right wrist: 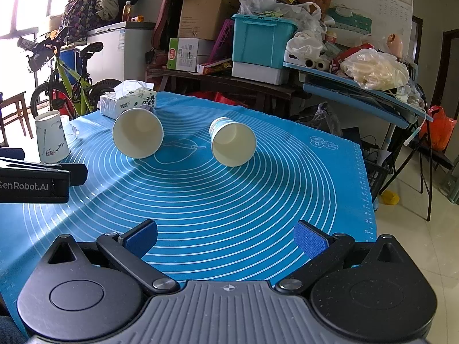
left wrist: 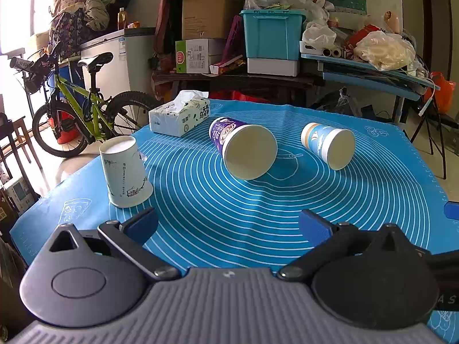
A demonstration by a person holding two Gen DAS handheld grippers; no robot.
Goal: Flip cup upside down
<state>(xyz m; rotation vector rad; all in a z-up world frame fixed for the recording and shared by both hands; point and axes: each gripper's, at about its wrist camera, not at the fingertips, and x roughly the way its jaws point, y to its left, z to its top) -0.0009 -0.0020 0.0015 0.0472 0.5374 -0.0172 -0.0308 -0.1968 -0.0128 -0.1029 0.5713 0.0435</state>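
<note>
A blue mat (left wrist: 258, 215) ringed in white carries purple (left wrist: 243, 149), blue-and-orange (left wrist: 327, 143) and floral white (left wrist: 126, 172) cups.

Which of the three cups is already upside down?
The white cup at the mat's left edge: it stands mouth-down, base up. The purple cup and the blue-and-white cup lie on their sides, mouths facing the cameras.

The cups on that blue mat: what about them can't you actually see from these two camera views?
- White cup: mouth hidden, facing down on the blue mat; in the right wrist view the left gripper covers its base.
- Purple cup: in the right wrist view only its open mouth shows, the print hidden behind.
- Blue-and-white cup: its bottom faces away in both views.
- Print on all cups: too small to read.
</note>
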